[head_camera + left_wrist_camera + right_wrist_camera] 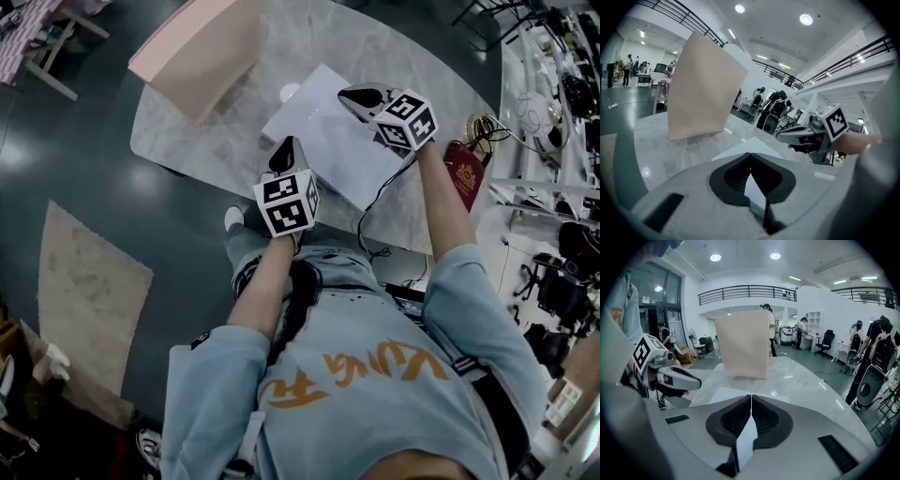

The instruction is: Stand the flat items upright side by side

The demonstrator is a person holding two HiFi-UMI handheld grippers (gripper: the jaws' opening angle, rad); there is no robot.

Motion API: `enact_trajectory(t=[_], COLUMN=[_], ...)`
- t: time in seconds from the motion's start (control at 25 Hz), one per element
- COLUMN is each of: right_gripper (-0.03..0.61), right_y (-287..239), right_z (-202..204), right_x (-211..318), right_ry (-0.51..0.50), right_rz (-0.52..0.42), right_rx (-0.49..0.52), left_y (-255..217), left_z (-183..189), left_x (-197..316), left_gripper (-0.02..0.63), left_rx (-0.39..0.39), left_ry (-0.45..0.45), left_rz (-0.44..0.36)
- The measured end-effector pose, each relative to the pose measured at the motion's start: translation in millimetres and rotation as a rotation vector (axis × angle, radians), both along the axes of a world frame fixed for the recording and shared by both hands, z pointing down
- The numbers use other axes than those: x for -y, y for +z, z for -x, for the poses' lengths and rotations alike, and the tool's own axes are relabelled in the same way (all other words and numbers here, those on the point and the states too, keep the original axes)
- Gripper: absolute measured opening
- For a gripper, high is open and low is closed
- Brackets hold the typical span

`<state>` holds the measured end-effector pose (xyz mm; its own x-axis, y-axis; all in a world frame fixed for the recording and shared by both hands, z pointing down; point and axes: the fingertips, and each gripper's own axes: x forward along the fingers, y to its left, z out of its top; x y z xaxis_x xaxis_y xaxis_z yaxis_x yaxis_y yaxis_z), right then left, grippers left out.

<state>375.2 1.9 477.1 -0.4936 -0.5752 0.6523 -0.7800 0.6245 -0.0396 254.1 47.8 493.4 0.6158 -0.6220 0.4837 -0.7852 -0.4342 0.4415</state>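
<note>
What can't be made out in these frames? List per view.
White sheet: one item or a stack, unclear; right gripper overlaps it in head view, gripper bodies cover most of it in gripper views.
Beige board: whatever props it is behind it, both gripper views.
Red booklet: cover print too small, head view.

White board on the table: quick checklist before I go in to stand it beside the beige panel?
1. The white board lies flat on the table: ok.
2. The beige panel stands upright: ok.
3. The left gripper is open for a grasp: not ok, shut and empty.
4. The right gripper is open for a grasp: not ok, shut and empty.
5. Either gripper touches the board: cannot tell.
</note>
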Motion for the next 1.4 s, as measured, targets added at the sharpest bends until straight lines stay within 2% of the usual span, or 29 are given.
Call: enact_trajectory(t=[0.08,0.2,0.32,0.56,0.88,1.08,1.24,1.4], right_gripper=[0.015,0.064,0.104,0.206,0.337,0.368,0.377,0.376], right_y=[4.6,15.0,23.4,40.0,78.0,93.5,97.6,103.9], right_z=[-7.5,-14.4,-19.1,-41.3,-57.1,-55.3,-57.6,-55.8], right_x=[0.9,1.8,4.3,17.4,22.8,17.6,17.2,14.1], right_ry=[-0.011,-0.041,-0.075,-0.081,-0.118,-0.160,-0.158,-0.158], right_rz=[0.017,0.040,0.062,0.118,0.270,0.368,0.434,0.483], right_rx=[-0.005,-0.020,-0.037,-0.006,0.019,0.078,0.150,0.197], left_y=[1.5,9.3,15.6,31.2,56.3,72.7,78.3,80.3], left_z=[-3.4,-4.8,-3.3,-7.4,-4.8,-9.3,-15.1,-16.5], left_x=[-4.6,-10.6,-14.8,-21.2,-25.1,-31.0,-31.1,-30.5], left_gripper=[0.011,0.014,0.040,0.175,0.277,0.307,0.308,0.296], left_rx=[0.004,0.010,0.015,0.033,0.022,0.002,0.013,-0.009], left_ry=[-0.027,-0.079,-0.121,-0.176,-0.233,-0.247,-0.239,-0.239], left_rz=[0.009,0.030,0.051,0.101,0.208,0.280,0.292,0.302])
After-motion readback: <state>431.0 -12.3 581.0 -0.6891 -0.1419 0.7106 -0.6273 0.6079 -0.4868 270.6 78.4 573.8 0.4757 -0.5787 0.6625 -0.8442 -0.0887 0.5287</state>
